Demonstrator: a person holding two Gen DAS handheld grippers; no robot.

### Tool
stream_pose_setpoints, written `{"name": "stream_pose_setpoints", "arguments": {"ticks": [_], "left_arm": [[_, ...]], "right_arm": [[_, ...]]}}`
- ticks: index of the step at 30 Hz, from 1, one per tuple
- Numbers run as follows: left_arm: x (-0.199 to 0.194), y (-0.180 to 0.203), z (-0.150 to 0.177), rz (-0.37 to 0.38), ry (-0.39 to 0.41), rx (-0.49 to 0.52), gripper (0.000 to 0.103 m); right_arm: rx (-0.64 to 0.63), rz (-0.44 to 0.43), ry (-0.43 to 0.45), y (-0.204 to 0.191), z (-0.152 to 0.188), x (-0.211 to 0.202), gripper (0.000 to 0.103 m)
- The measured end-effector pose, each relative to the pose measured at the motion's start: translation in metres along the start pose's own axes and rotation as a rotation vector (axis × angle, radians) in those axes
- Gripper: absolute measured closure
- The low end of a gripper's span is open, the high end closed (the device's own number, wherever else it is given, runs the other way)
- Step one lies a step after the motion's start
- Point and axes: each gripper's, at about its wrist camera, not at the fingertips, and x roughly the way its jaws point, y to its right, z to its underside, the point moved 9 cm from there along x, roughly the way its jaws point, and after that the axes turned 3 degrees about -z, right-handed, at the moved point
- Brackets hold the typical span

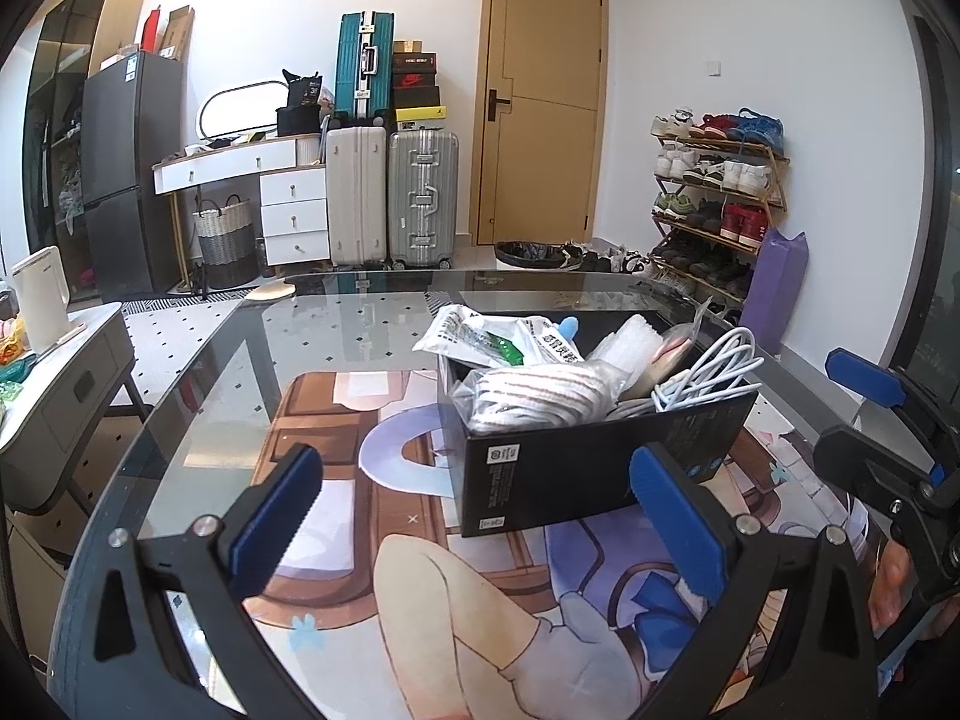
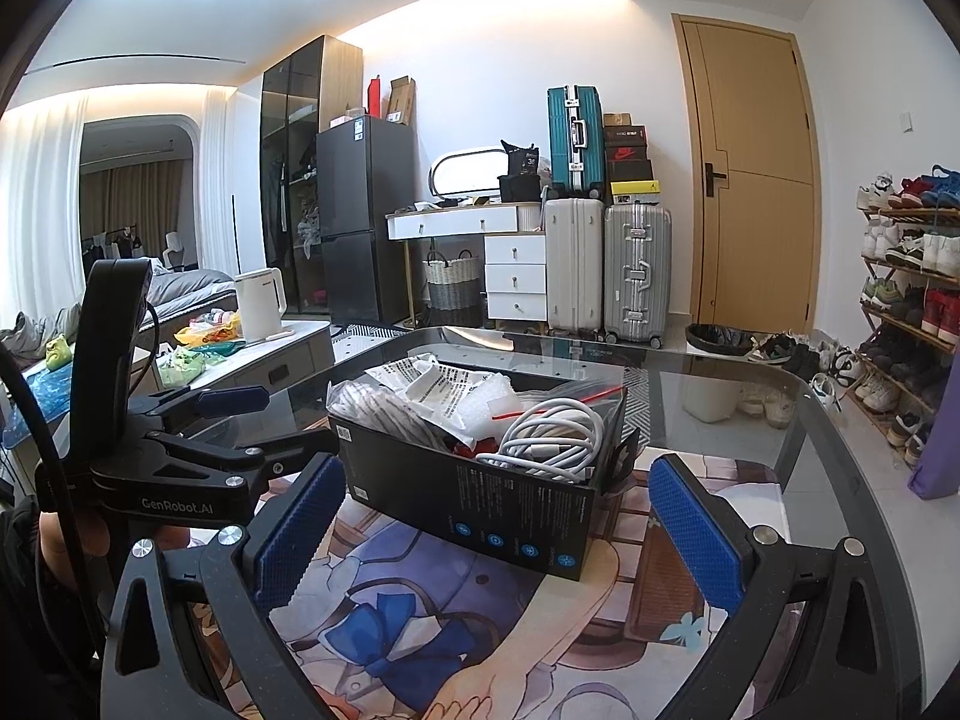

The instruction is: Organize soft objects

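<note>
Both the left claw and the right claw gape wide, holding nothing. At frame centre, a black box on the glass worktop holds a white cable and bagged soft items.

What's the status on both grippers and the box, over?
Left gripper open, empty. Right gripper open, empty. Black box full of soft items, white cable on top. Nothing blocking.

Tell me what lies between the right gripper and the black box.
Only bare printed mat on the glass table, seen in the right wrist view; right gripper is open, short of the black box.
</note>
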Motion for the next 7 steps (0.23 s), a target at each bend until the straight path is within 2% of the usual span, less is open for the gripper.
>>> {"name": "stream_pose_setpoints", "arguments": {"ticks": [7], "left_arm": [[0.0011,-0.0005,0.0009,-0.012,-0.001,0.005,0.000]], "right_arm": [[0.003,-0.001,-0.003,0.0003,0.0012,-0.0001,0.000]]}}
